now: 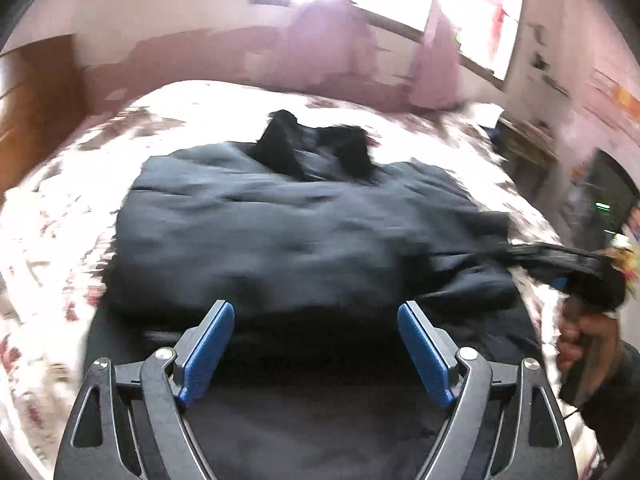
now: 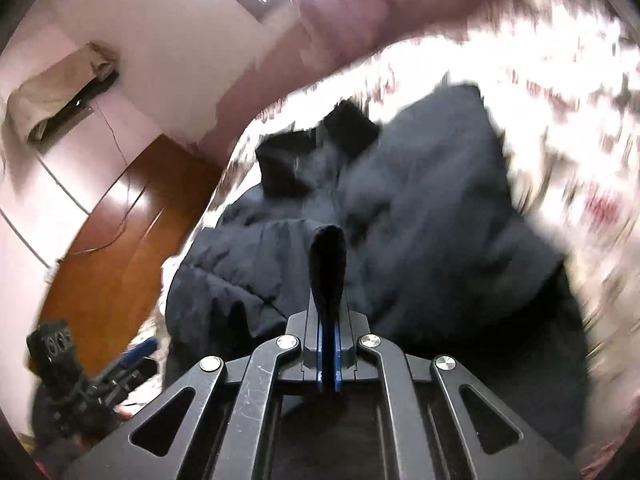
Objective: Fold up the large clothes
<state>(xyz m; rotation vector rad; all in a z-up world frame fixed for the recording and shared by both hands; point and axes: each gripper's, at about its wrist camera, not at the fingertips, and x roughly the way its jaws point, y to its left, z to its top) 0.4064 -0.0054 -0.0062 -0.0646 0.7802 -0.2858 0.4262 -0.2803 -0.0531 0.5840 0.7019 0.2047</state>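
Jacket (image 1: 304, 224) is my landmark: a large dark navy padded garment lying on the bed (image 1: 60, 208), whose cover is white with a reddish floral print. Starting at the jacket's left, in the left wrist view, that side of the bedcover is bare and the jacket's left edge lies flat and squared, which I judge to be a panel already turned in. Just short of the jacket's near hem, my left gripper (image 1: 316, 344) hangs with its blue pads (image 1: 208, 352) spread well apart and nothing between them; I read that as a let-go after laying cloth down. At the jacket's far end the black collar (image 1: 316, 148) stands up in two dark lobes. Moving to the jacket's right edge, my right gripper (image 1: 568, 258) reaches in from the side, a hand (image 1: 580, 340) visible on its grip. In the right wrist view its jaws are pressed together, and a narrow dark strip of fabric (image 2: 328, 264) sticks up from between the fingertips, so I take it to be clamped on the jacket's right side, probably to carry it across the body. The cloth looks thick, soft and puffy, creased in broad rolls, blurred in both views.
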